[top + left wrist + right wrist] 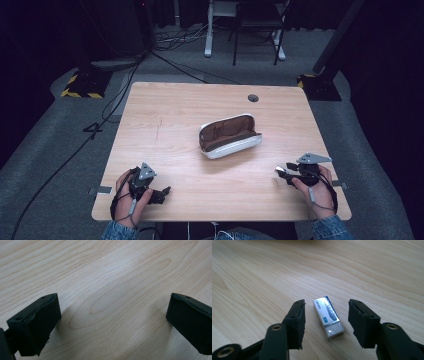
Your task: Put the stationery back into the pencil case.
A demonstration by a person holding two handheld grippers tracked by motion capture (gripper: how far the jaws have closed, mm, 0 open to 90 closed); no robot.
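Between the right gripper [325, 322] fingers [297, 320] lies an eraser [328, 316] on the bench [175, 150], bracketed, unpinched. Left gripper [112, 322] open, empty. Next: close squarely, then carry to pencil case [230, 135].

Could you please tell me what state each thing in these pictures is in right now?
pencil case: unzipped, gaping open, lying on the table.
eraser: flat on the table, between the right gripper's pads, untouched.
right gripper: jaws apart, straddling the eraser.
left gripper: jaws wide open, nothing between them.
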